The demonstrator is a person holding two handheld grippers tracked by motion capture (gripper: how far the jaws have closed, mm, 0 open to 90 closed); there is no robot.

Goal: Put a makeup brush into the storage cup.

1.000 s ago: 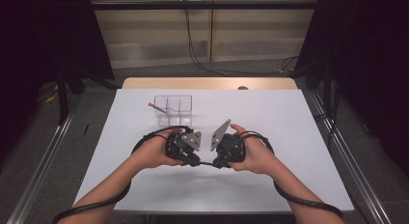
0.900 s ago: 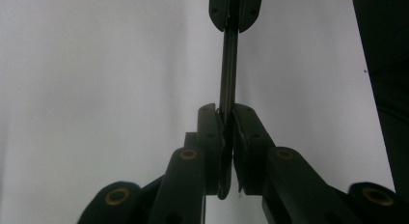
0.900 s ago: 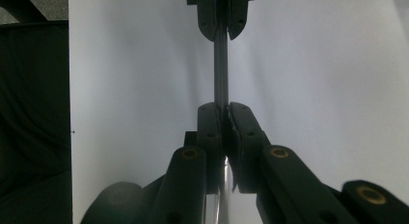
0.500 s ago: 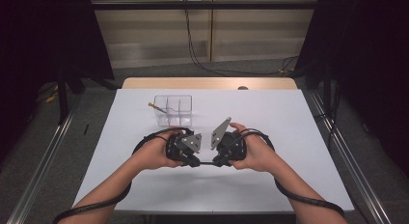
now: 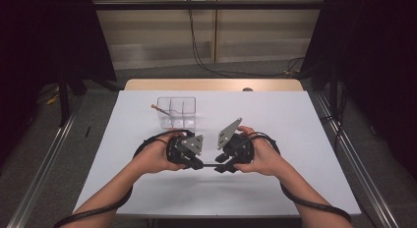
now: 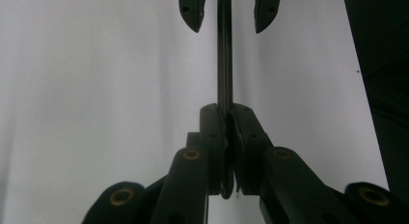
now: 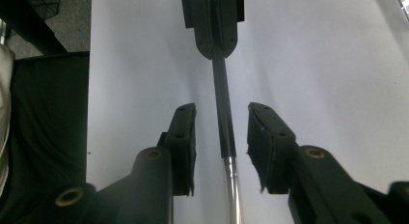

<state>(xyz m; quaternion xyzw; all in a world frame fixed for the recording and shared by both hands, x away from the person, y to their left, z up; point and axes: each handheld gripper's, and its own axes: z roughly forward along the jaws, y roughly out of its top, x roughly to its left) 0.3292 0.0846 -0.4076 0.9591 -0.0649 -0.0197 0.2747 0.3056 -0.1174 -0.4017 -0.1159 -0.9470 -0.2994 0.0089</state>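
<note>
Container: clear plastic compartmented box [image 5: 177,112] beyond the grippers, a thin orange-tipped stick [image 5: 158,108] lodged in it.
Left gripper [image 5: 195,161]: clenched on the thin black-and-silver rod [image 6: 224,55].
Right gripper [image 5: 220,165]: jaws just parted, released around the rod.

The white table surface [image 5: 275,115] lies bare to the right of and in front of both hands, leaving free passage there. The clear plastic compartment box [image 5: 177,112] stands just beyond the left gripper [image 5: 189,156], obstructing forward travel. A thin dark rod [image 5: 209,165] spans between both grippers, blocking passage between them.

White table [image 5: 295,120], grey floor [image 5: 88,125], dark curtains [image 5: 44,36], pale wall [image 5: 157,36].
</note>
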